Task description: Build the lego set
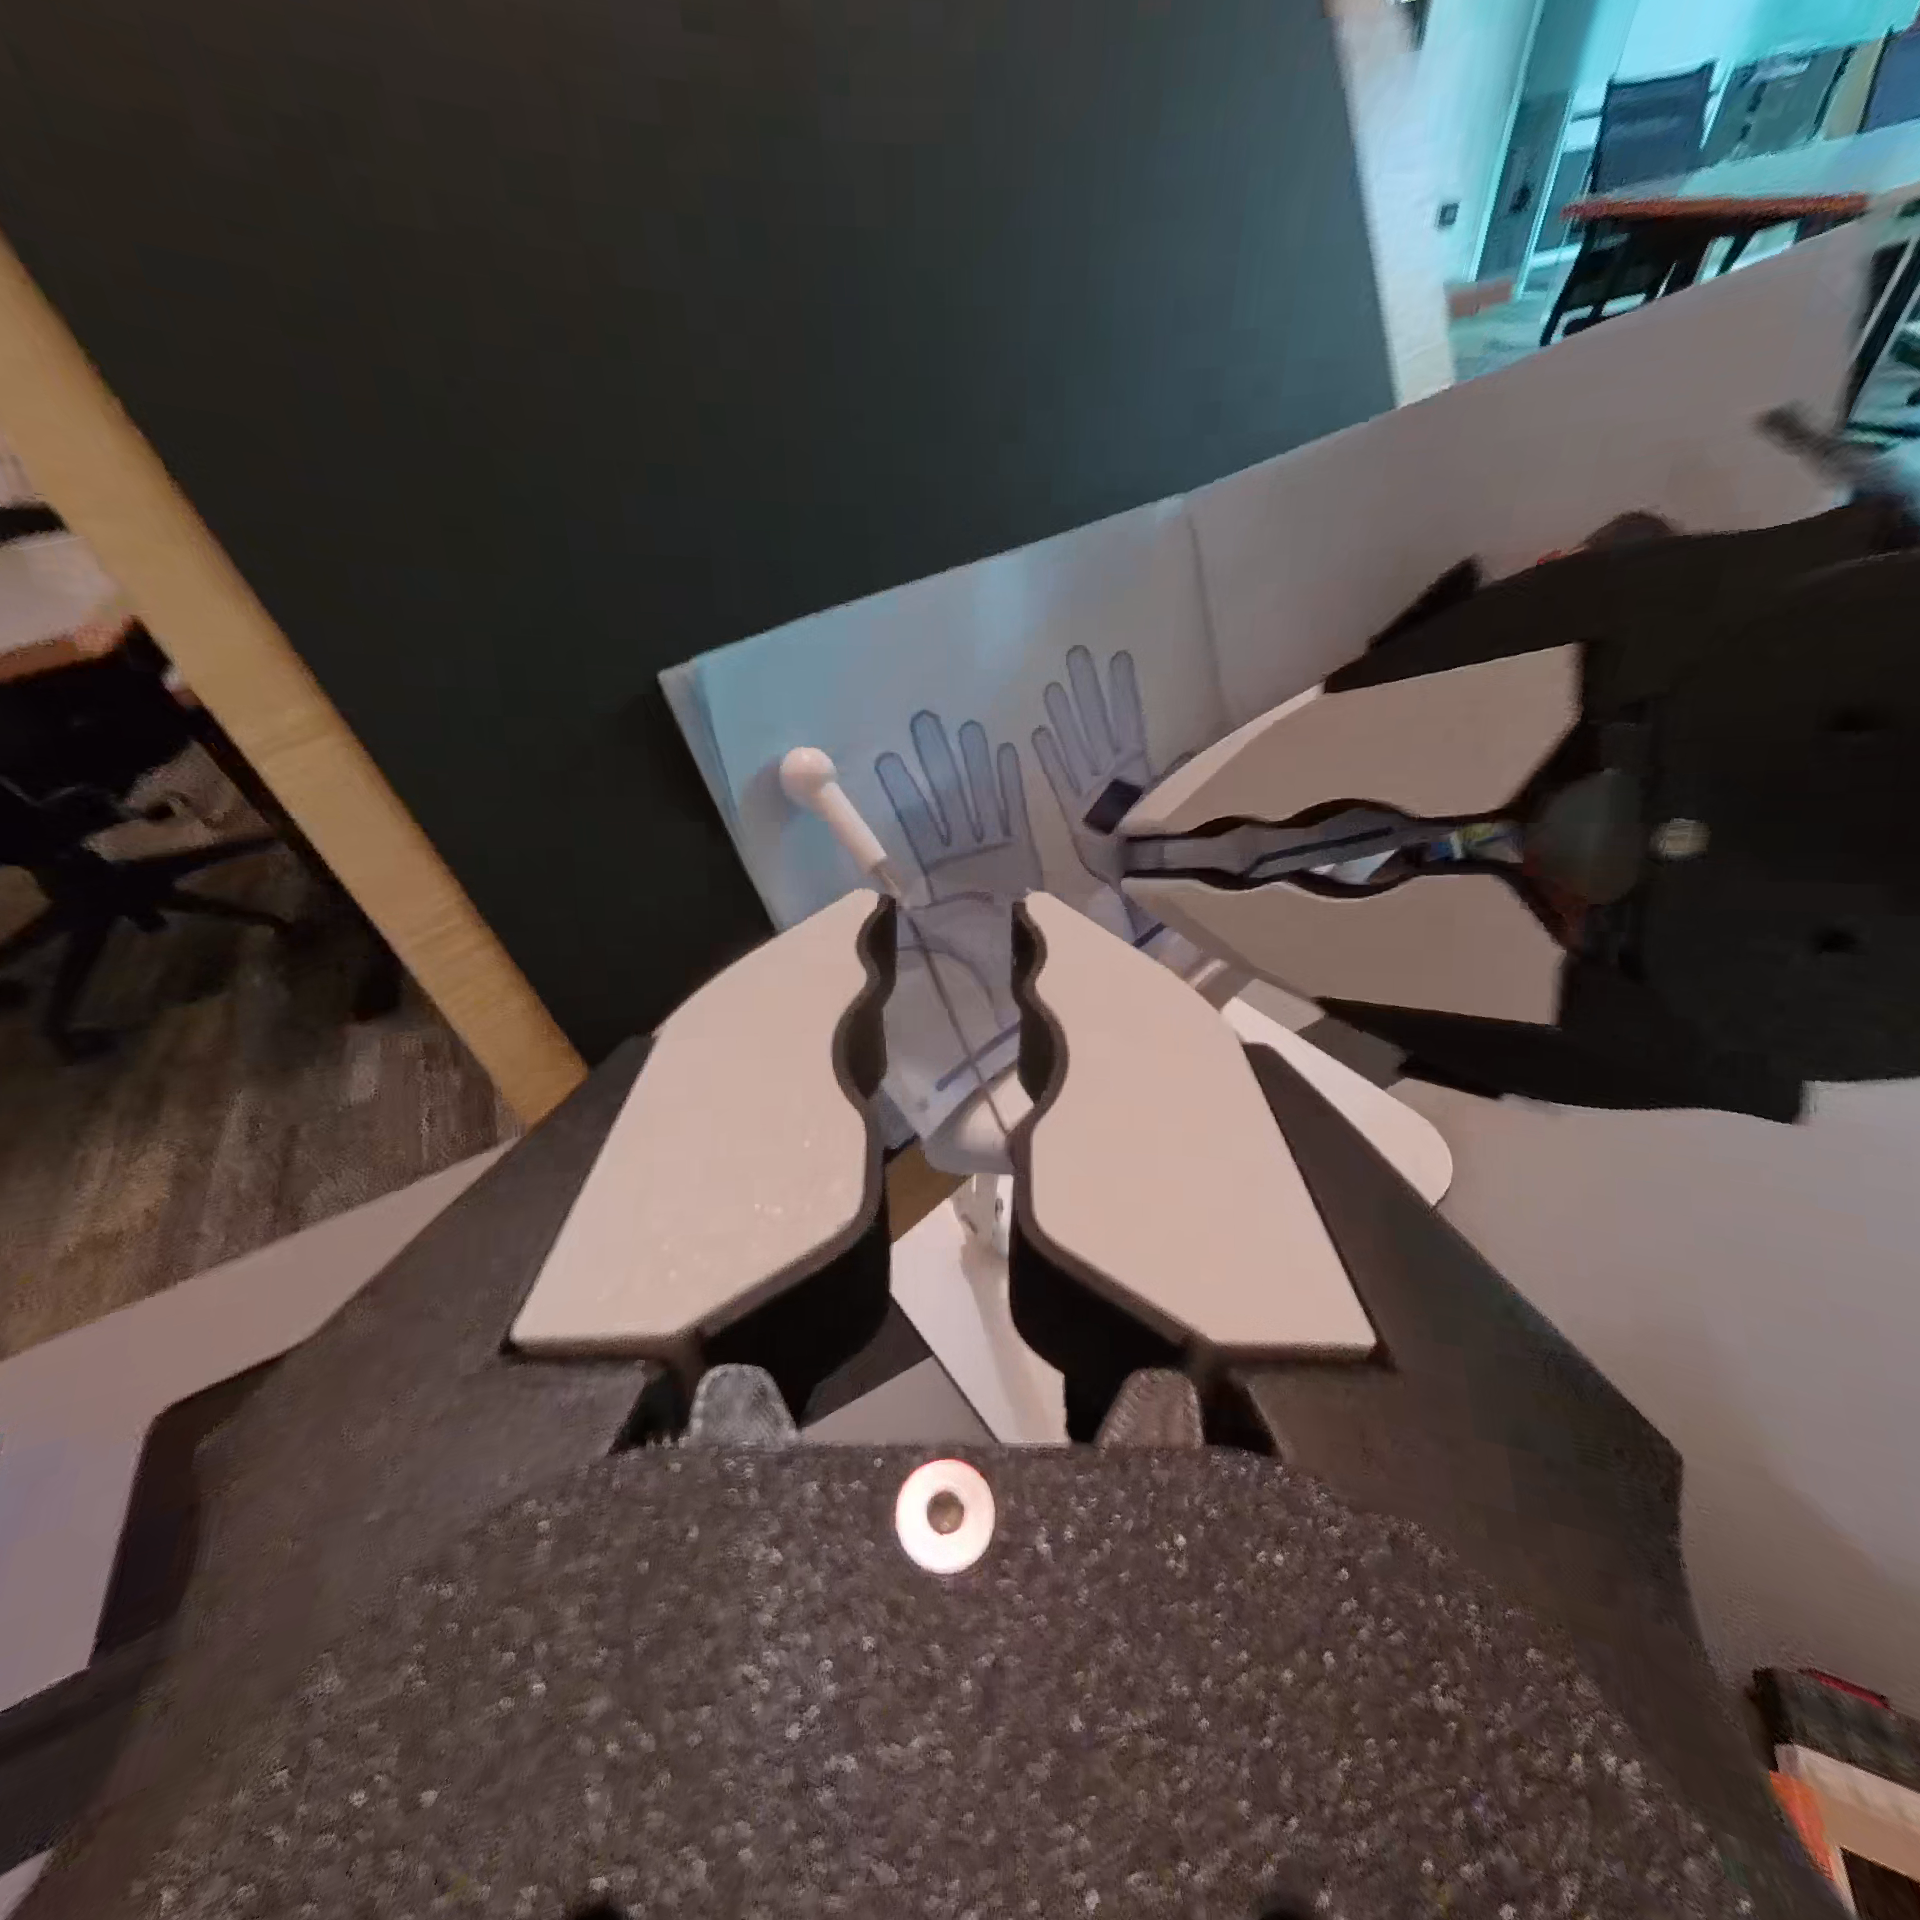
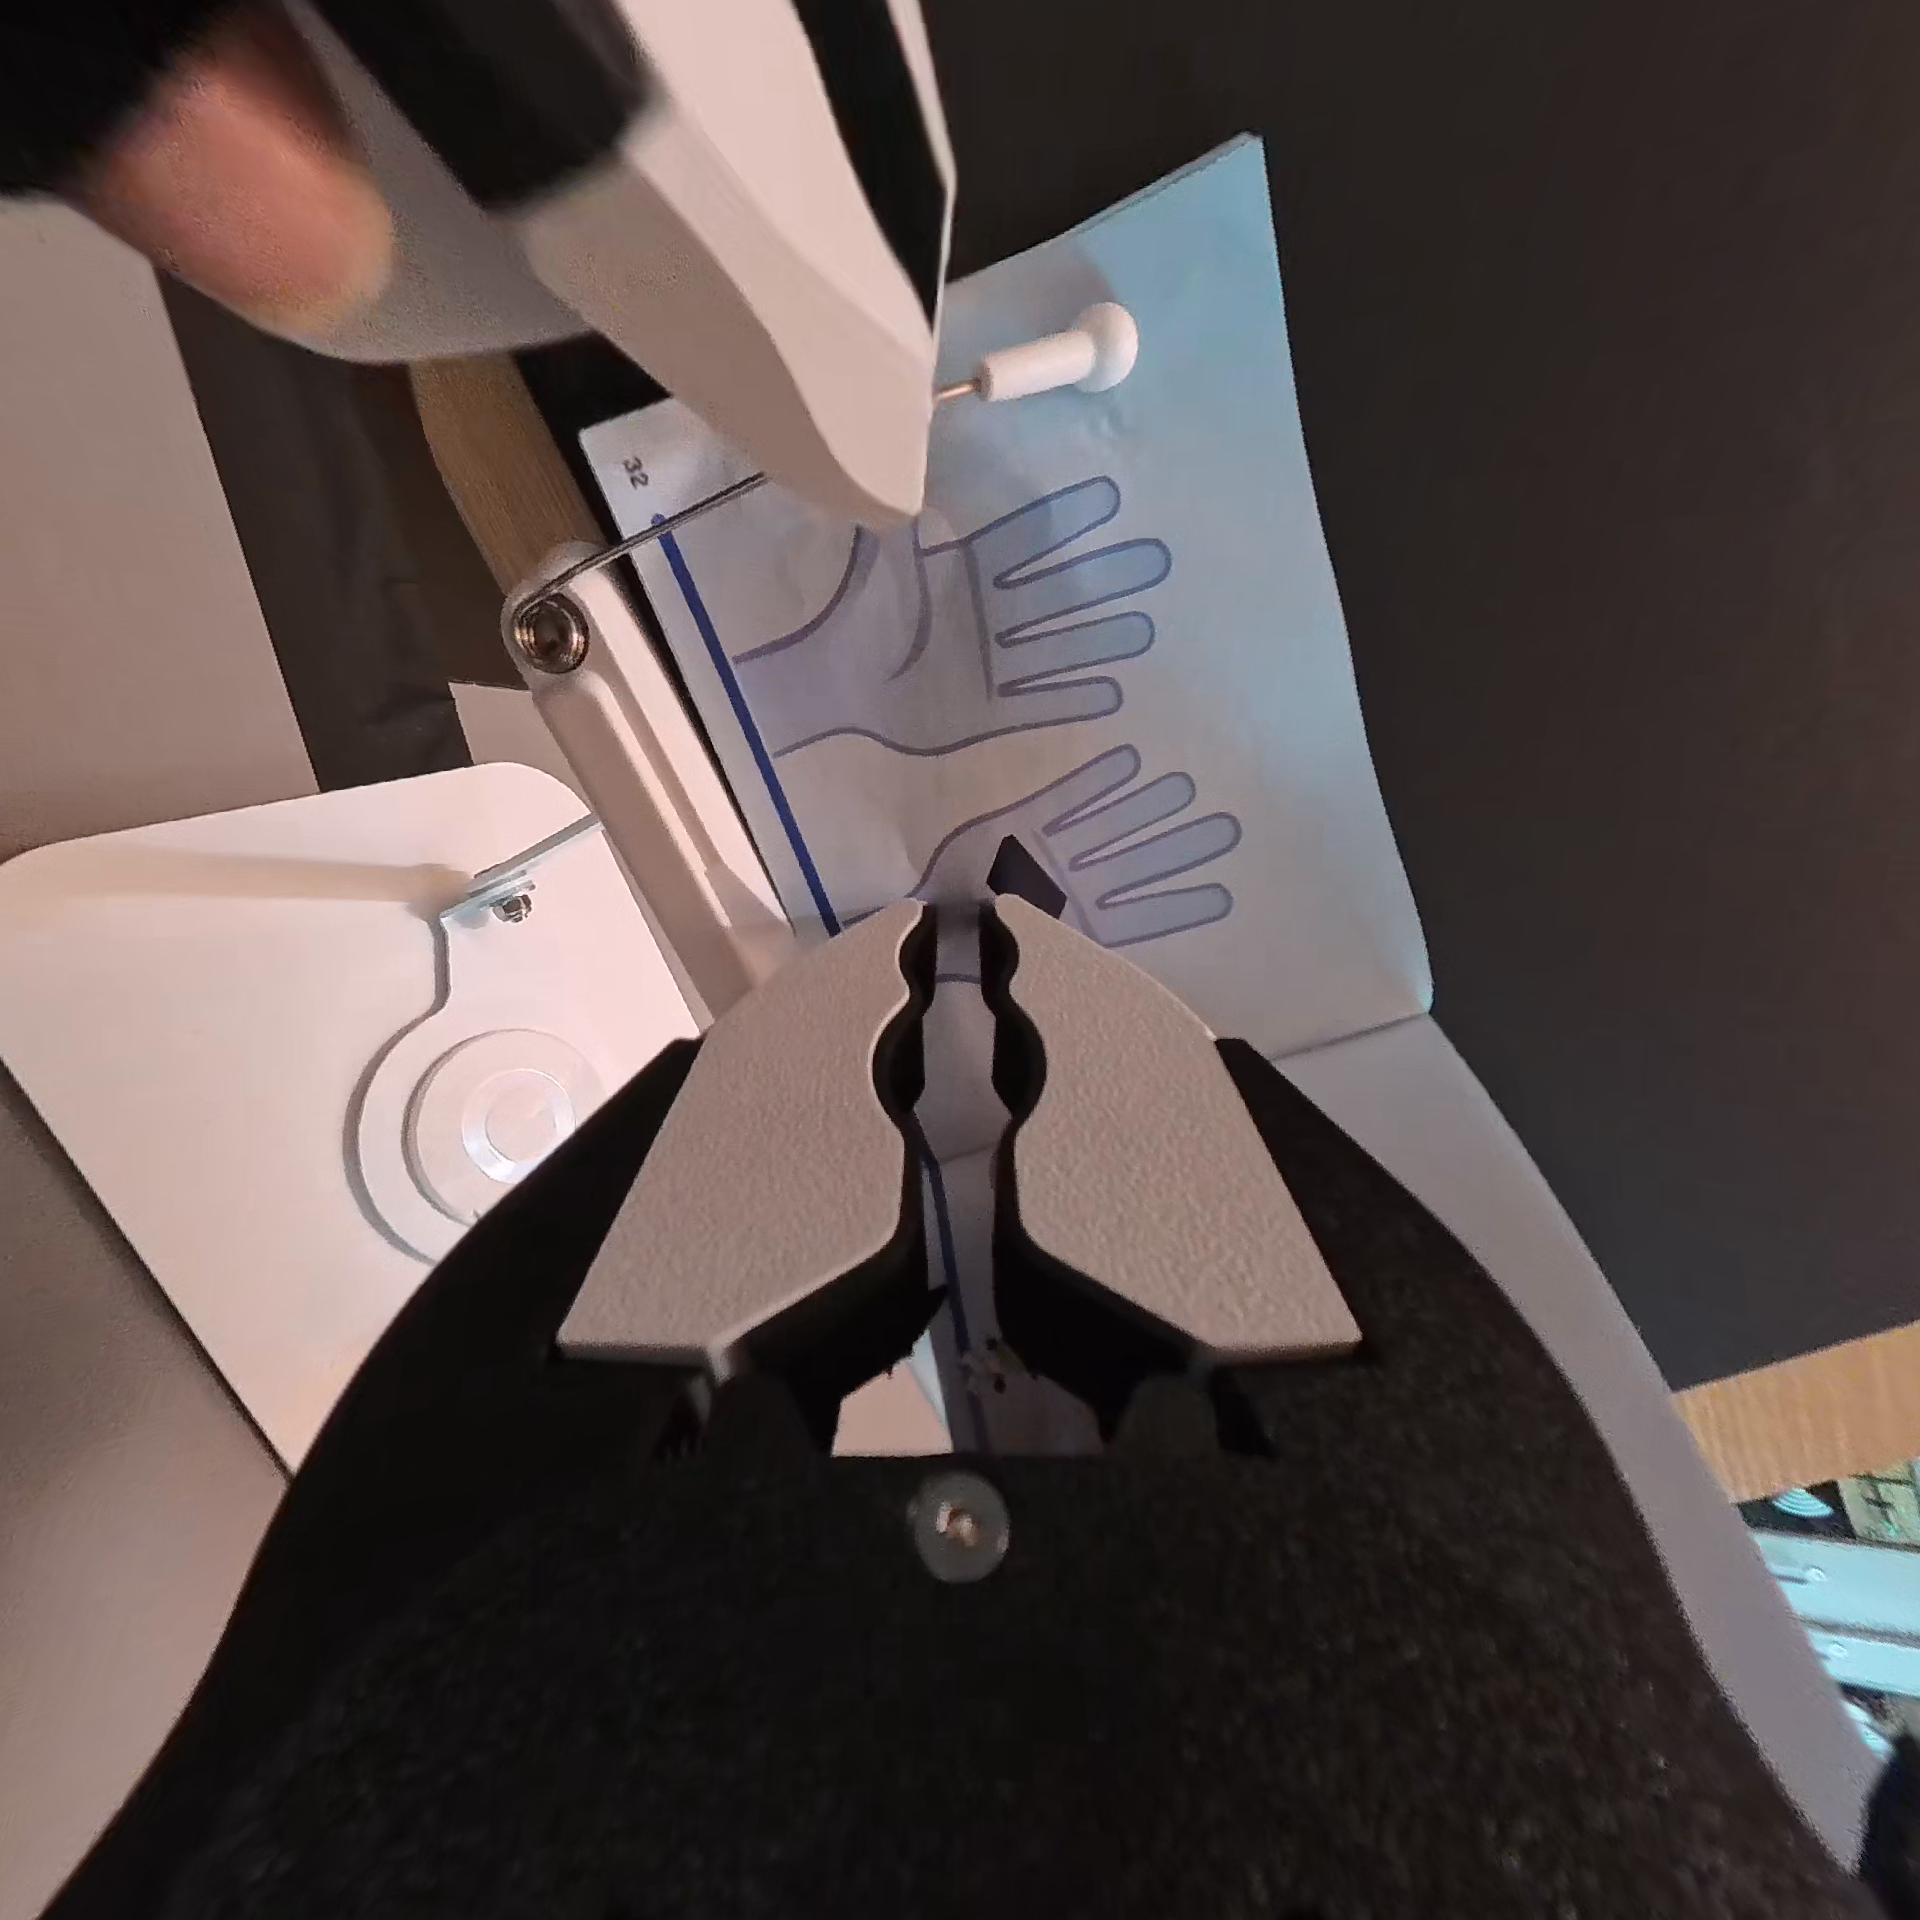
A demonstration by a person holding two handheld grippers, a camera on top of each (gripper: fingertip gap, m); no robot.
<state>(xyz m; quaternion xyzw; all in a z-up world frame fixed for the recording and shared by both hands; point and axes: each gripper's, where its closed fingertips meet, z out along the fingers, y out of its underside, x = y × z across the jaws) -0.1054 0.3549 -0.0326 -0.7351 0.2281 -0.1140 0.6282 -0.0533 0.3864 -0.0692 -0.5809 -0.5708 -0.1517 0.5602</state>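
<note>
A light blue instruction booklet point(image 1: 966, 810) with outlined hands drawn on its open page stands on a white book stand point(image 1: 1382, 1132). My right gripper point(image 1: 1117, 842) comes in from the right and is shut on the edge of a page point(image 2: 1195, 675); its own view shows the sheet pinched between the tips point(image 2: 961, 914). A small dark shape point(image 2: 1023, 873) sits on the page by those tips. My left gripper point(image 1: 951, 909) is open in front of the booklet. The stand's wire page-holder with a white knob point(image 1: 821, 779) runs through its gap, untouched.
The stand's white base plate point(image 2: 208, 987) and hinge arm point(image 2: 623, 727) rest on a pale table point(image 1: 1662, 1299). A dark panel point(image 1: 623, 416) and a wooden post point(image 1: 208, 675) stand behind. A coloured box corner point(image 1: 1829, 1787) lies at lower right. A blurred fingertip point(image 2: 260, 208) shows by the left gripper point(image 2: 894, 488). Tip to tip, the grippers are about 8 cm apart.
</note>
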